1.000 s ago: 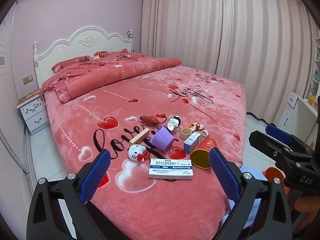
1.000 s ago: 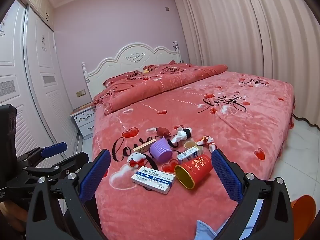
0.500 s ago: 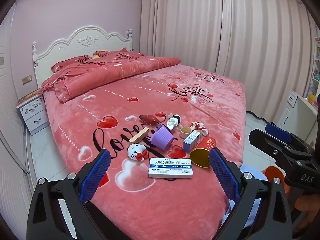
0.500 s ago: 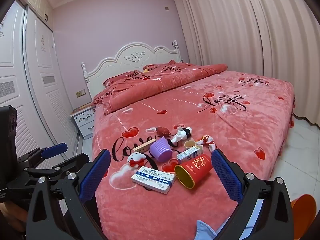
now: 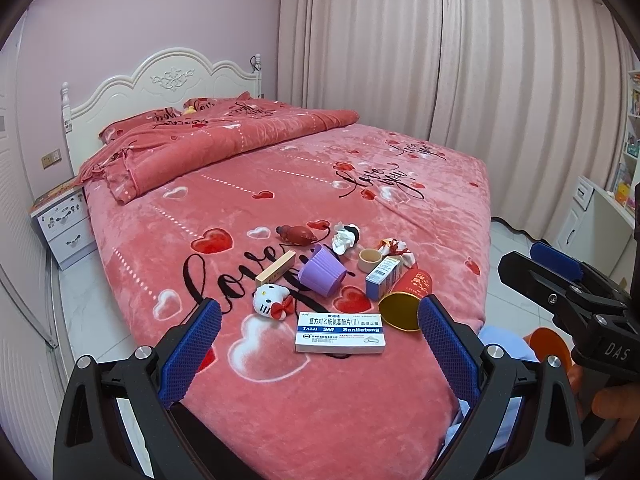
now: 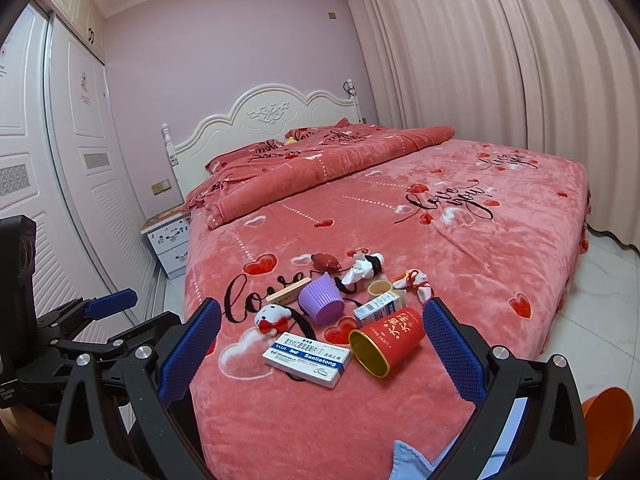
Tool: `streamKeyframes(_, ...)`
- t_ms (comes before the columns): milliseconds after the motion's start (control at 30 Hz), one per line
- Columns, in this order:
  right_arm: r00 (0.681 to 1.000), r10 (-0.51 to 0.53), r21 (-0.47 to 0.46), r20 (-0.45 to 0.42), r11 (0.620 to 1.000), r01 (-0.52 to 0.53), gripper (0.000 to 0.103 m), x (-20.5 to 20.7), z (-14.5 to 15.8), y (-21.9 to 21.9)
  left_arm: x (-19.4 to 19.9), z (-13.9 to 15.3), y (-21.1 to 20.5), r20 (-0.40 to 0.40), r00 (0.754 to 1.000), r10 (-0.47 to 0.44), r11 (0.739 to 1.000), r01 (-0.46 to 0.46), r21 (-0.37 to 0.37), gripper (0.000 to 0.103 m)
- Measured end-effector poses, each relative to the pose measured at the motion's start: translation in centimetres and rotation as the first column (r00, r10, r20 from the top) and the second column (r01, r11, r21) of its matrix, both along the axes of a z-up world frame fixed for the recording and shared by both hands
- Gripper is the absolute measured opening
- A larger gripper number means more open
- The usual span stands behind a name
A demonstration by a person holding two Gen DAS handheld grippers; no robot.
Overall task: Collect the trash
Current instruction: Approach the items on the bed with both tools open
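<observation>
The trash lies in a pile on the bed (image 5: 280,184). The white medicine box (image 5: 341,332) is closest, straight ahead of the left tongs (image 5: 319,350), long side lying crossways. Both left and right tongs (image 6: 322,350) are wide apart, holding nothing.

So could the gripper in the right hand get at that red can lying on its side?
Probably yes. The right gripper is open and empty, the red can lies near the bed's edge between its fingers in view, and nothing blocks the way.
</observation>
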State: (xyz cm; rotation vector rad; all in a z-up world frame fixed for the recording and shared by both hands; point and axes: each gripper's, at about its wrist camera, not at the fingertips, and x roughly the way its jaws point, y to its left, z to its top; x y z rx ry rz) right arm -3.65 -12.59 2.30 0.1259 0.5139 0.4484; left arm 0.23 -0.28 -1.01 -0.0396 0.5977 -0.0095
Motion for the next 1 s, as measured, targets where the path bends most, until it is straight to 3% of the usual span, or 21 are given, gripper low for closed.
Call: streamKeyframes(1000, 1.0, -0.001, 0.005, -0.019, 1.0, 0.001, 0.099, -0.3, -1.4, 0.2, -0.6, -1.1, 0.3, -0.014, 1.0, -0.004, 1.0, 0.004, 0.003, 0.097)
